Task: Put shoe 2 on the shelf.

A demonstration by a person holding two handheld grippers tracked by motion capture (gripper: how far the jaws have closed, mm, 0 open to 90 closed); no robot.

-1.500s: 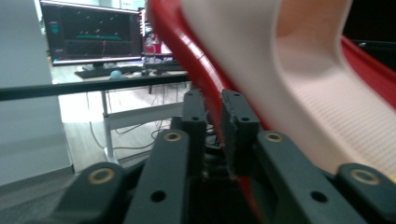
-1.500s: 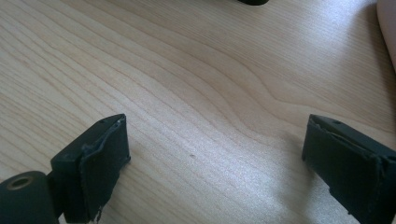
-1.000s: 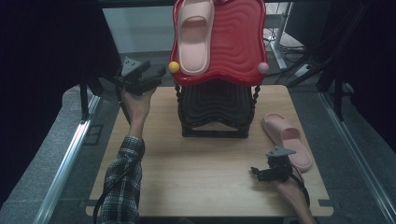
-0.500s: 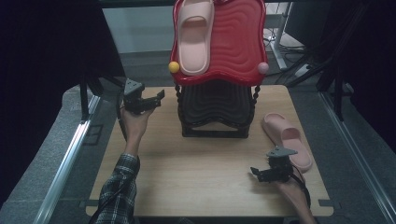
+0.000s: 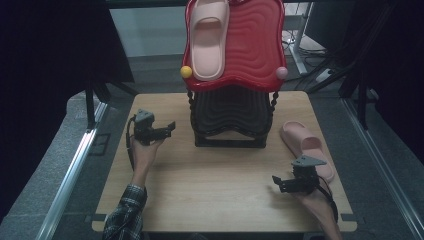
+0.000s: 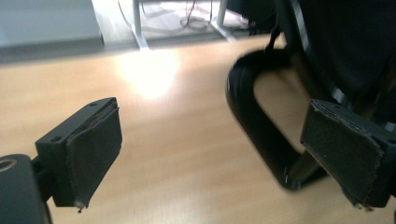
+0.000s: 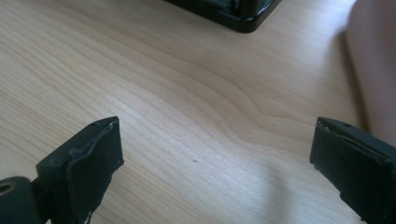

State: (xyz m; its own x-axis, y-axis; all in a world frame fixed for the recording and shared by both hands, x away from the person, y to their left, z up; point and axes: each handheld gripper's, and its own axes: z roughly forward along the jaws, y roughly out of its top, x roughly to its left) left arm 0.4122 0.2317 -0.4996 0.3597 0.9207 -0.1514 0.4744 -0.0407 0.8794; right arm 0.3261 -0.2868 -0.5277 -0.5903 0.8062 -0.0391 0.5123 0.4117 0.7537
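One pink slipper (image 5: 207,40) lies on the red wavy tray (image 5: 255,50) atop a black rack (image 5: 230,117). A second pink slipper (image 5: 306,146) rests on the wooden table (image 5: 215,185) to the rack's right. My left gripper (image 5: 170,129) hovers low at the rack's left, pointing toward it; its jaws have just been opening and stand open with nothing between them (image 6: 215,154). The rack's black foot (image 6: 259,126) is ahead of it. My right gripper (image 5: 279,184) sits open beside the table slipper, empty (image 7: 215,168), with that slipper's edge (image 7: 376,60) at its right.
A yellow ball (image 5: 186,71) and a pink ball (image 5: 281,73) cap the rack's front posts under the tray. Metal rails (image 5: 75,165) run along both sides of the table. Bare wood lies between the two grippers in front of the rack.
My left hand has come down from beside the yellow ball to just above the table at the rack's left. The right hand has stayed put.
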